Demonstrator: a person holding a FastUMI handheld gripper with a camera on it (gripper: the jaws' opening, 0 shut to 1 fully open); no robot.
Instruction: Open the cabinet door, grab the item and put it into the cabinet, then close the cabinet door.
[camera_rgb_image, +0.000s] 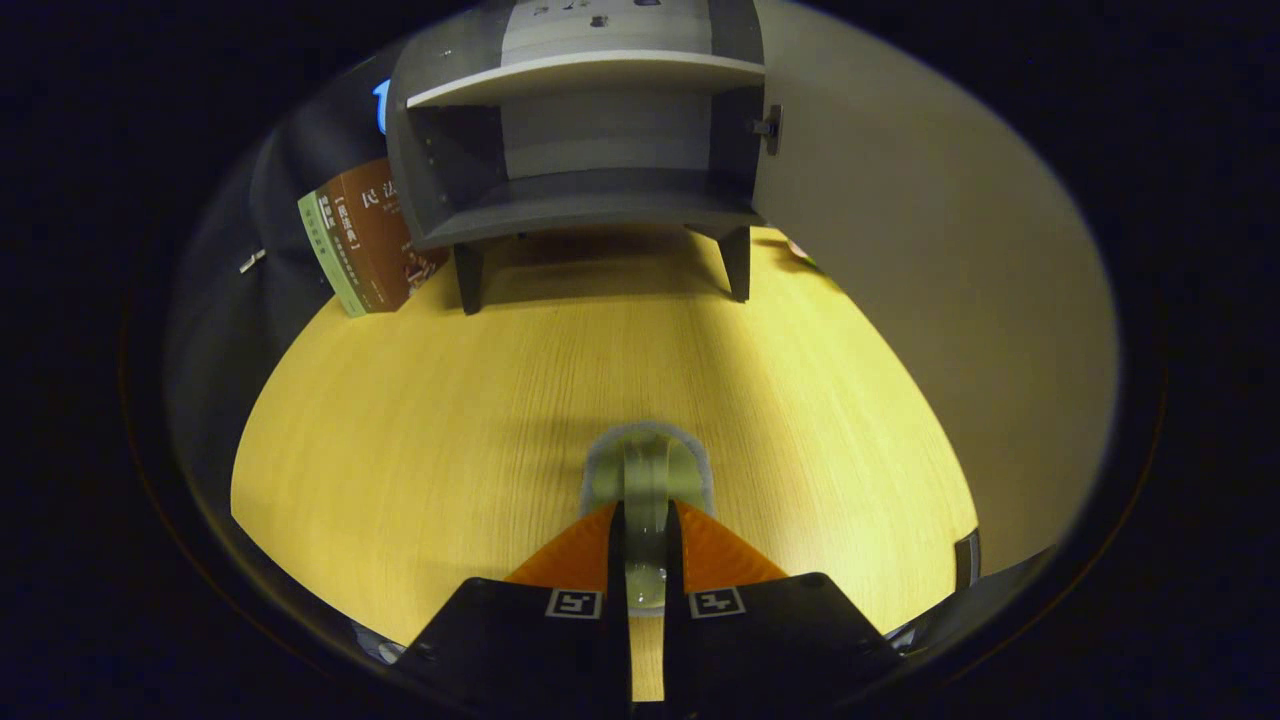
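My gripper is shut on a pale, translucent round item that looks like a roll of tape. The item stands edge-on between both fingers, and its rounded end sticks out just ahead of the fingertips over the wooden table. Beyond it, at the far end of the table, a grey cabinet stands on short legs. The cabinet is open, showing a light shelf above an empty lower compartment. Its door is swung wide to the right, with a hinge at the cabinet's right wall.
A brown and green book leans just left of the cabinet. A small metal piece shows on the dark wall further left. The open door runs along the table's right side. Bare tabletop lies between the item and the cabinet legs.
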